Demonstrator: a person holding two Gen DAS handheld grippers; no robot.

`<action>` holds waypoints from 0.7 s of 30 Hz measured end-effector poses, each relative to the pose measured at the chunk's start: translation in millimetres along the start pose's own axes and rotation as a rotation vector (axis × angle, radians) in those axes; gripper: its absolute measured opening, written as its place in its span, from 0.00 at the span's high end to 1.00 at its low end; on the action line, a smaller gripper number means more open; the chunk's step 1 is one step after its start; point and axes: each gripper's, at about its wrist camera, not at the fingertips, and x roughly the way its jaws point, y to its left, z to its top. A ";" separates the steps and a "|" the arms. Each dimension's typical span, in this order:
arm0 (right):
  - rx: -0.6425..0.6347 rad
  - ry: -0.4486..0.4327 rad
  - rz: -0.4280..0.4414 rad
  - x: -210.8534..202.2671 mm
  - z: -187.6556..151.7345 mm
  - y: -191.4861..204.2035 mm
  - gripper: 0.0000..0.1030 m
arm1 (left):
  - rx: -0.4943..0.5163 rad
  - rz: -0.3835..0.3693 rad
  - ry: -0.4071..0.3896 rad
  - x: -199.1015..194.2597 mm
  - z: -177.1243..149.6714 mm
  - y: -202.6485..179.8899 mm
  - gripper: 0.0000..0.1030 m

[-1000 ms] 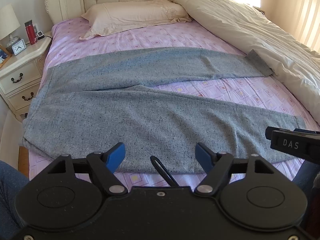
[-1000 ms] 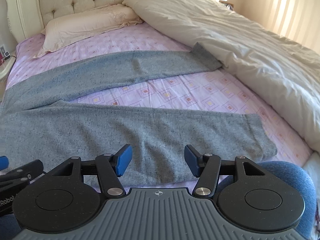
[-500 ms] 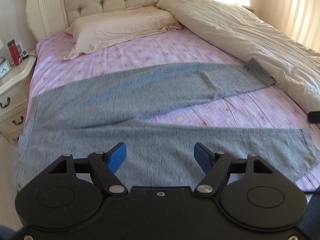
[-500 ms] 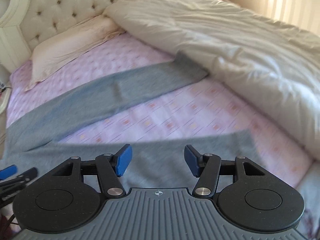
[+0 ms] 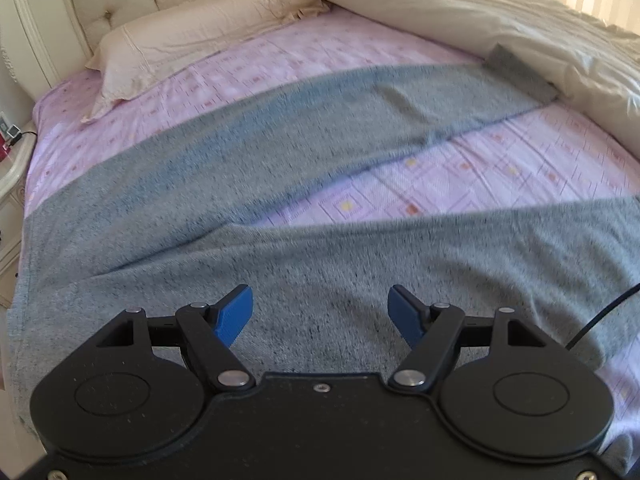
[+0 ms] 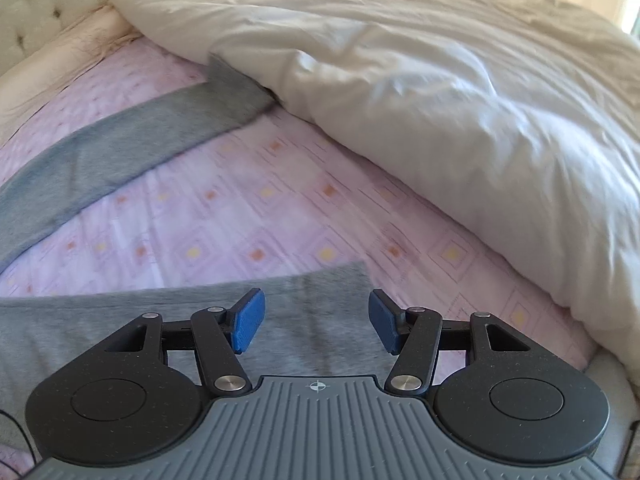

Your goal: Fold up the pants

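Both jaws wide open, gripping nothing — right gripper [image 6: 316,318] hangs over the near leg's cuff [image 6: 320,296], pants [image 5: 280,272] running nine-to-three; left gripper [image 5: 320,320] mid-thigh.

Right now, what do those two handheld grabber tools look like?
Both have black bodies with round discs, silver pivot pins and ribbed blue fingers. The left gripper is all black, with a thin black cable nearby. The right gripper has a grey ridged plate bearing a crosshair mark.
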 end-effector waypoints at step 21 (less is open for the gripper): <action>-0.153 -0.091 0.082 23.9 -3.9 3.3 0.93 | -0.062 -0.004 0.022 37.7 -20.0 5.2 0.34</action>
